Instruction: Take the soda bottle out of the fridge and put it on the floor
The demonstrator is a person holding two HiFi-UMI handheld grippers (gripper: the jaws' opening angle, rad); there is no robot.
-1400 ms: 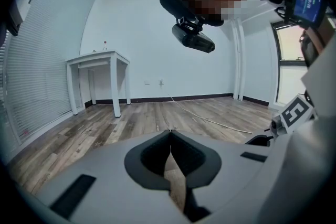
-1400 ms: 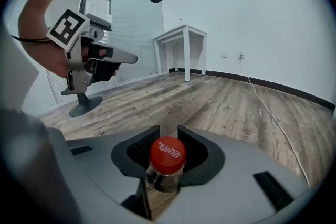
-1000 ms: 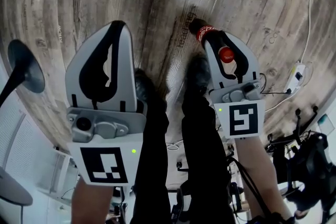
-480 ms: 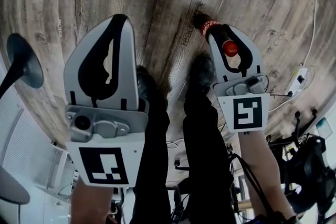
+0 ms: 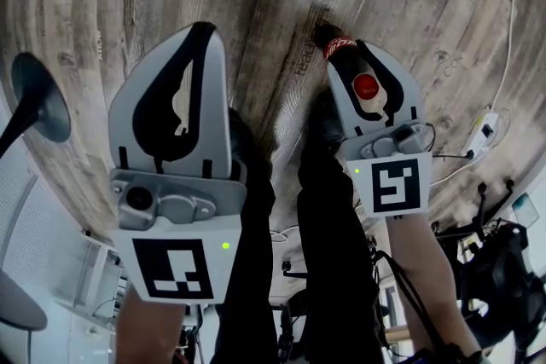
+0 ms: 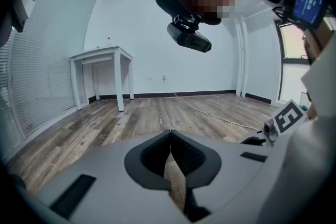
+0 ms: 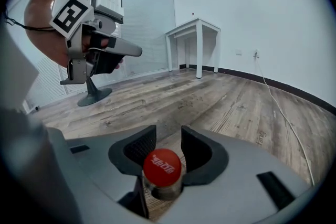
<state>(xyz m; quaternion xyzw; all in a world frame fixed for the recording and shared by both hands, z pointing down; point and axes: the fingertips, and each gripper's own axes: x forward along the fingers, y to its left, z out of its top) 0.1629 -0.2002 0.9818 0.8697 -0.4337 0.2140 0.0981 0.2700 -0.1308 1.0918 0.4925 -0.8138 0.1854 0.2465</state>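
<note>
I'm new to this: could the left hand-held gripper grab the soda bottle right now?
Probably not yet: the left hand-held gripper is shut and off to one side, while the right hand-held gripper, its jaws just opening, has the soda bottle between them.

Right tool (image 7: 168, 136) has just opened its jaws around the soda bottle (image 7: 161, 168)

Open floor (image 7: 220, 97) ahead; a stand base (image 7: 94, 97) left, a table (image 7: 199, 26) farther back.
</note>
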